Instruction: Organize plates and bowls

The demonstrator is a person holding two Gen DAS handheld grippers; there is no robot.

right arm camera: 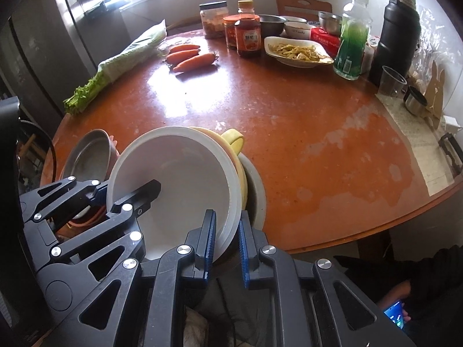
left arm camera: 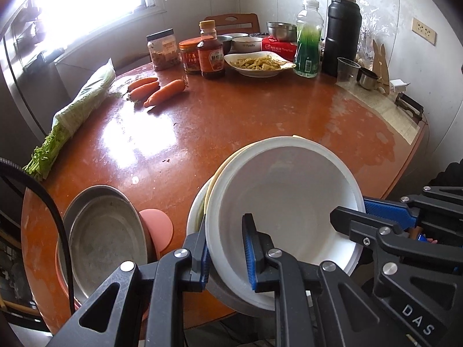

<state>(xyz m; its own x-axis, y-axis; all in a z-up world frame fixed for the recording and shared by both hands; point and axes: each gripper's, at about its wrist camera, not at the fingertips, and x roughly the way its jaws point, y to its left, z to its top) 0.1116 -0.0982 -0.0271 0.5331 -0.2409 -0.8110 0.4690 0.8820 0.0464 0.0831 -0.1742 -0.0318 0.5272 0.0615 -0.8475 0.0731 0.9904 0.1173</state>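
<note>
A stack of bowls sits tilted at the table's near edge. A white bowl [left arm camera: 289,199] [right arm camera: 179,179] is on top, a yellow handled bowl [right arm camera: 234,141] is under it, and a pale bowl [right arm camera: 256,185] is lowest. My left gripper [left arm camera: 225,225] [right arm camera: 128,188] is shut on the stack's left rim, one finger inside the white bowl. My right gripper [right arm camera: 227,217] [left arm camera: 354,206] is shut on the opposite rim. I cannot tell whether the stack rests on the table [left arm camera: 260,110]. A steel plate [left arm camera: 107,237] [right arm camera: 86,156] lies just left of the stack.
A pink disc [left arm camera: 157,225] lies between the plate and the stack. Celery [left arm camera: 81,107] and carrots [left arm camera: 165,92] lie at the left. Jars, a sauce bottle [left arm camera: 211,55], a food plate [left arm camera: 257,63], bowls, a flask [left arm camera: 343,34] and cups stand at the back. A hand with a phone [right arm camera: 396,315] is at lower right.
</note>
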